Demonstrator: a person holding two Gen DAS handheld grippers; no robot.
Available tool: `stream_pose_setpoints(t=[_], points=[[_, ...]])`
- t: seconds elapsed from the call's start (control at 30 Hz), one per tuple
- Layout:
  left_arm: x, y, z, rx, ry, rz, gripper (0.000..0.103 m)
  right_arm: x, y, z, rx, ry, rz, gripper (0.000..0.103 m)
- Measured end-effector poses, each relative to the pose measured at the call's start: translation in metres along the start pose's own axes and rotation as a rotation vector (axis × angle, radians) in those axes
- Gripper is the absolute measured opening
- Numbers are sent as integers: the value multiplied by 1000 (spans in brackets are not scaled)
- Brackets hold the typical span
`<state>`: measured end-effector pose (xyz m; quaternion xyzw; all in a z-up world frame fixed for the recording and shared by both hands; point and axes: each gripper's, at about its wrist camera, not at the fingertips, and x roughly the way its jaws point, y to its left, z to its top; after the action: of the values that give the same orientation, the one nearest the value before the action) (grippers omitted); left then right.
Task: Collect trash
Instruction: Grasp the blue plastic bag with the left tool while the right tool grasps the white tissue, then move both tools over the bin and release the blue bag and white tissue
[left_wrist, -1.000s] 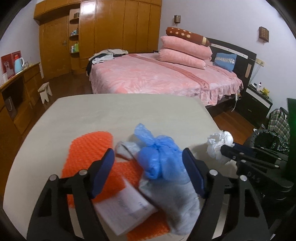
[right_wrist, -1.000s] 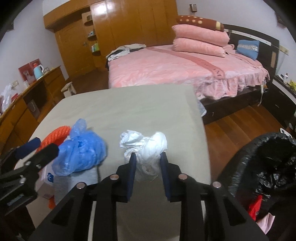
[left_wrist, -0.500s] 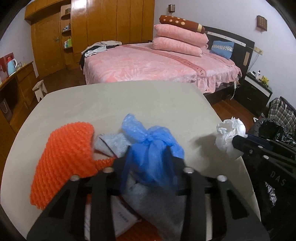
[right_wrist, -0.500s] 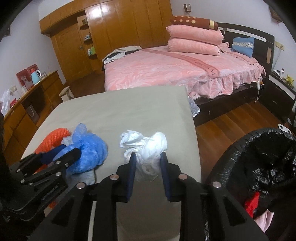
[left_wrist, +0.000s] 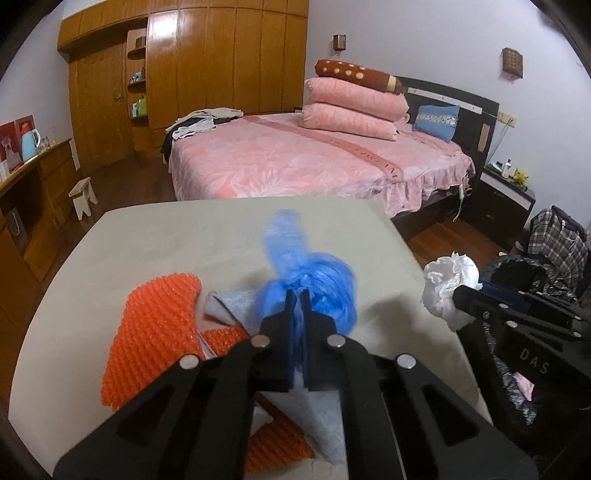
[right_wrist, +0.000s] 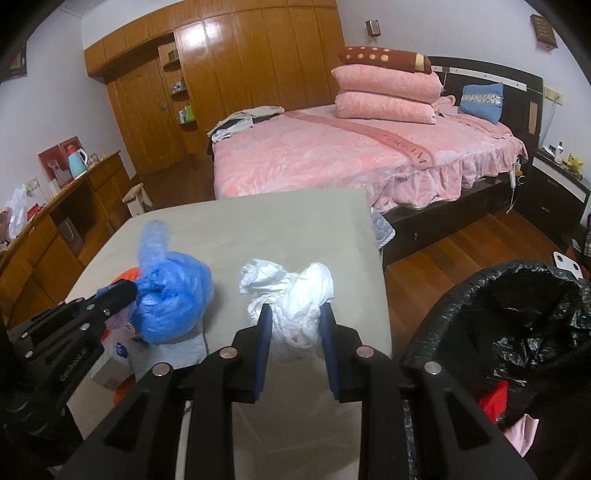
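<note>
Above the table (left_wrist: 221, 229), the left gripper (left_wrist: 300, 295) was clamped on the blue bag (left_wrist: 317, 284); the right gripper (right_wrist: 293, 314) pinched the white wad (right_wrist: 291, 291). Both grips needed holding firm over the bin (right_wrist: 517, 317).

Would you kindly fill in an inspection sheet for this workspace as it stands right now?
Surface: beige table, far half bare.
Job's things: blue bag held by the left gripper; white bag held by the right gripper; black-lined bin to the right of the table, red and pink scraps inside.
Clutter: orange mat, grey cloth and a paper packet on the table's left side.
Grippers: left shut on the blue bag; right clamped on the white bag, jaws apart by its bulk.
Cables: a cord hanging at the bed's side.
Surroundings: pink bed, wooden wardrobe, kettle on the sideboard.
</note>
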<state>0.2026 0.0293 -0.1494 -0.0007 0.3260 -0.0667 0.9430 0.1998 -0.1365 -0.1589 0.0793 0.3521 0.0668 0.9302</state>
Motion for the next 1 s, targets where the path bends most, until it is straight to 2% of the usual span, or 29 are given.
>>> stream_pose_setpoints(t=[0.23, 0.53, 1.0], points=[[-3, -6, -9, 9, 29, -7, 2, -8, -4, -4, -1, 12, 0, 26], [-21, -14, -4, 14, 8, -41, 1, -25, -7, 1, 5, -14, -7, 26], [-39, -65, 7, 73, -14, -123, 1, -80, -44, -2, 36, -82, -88, 26]])
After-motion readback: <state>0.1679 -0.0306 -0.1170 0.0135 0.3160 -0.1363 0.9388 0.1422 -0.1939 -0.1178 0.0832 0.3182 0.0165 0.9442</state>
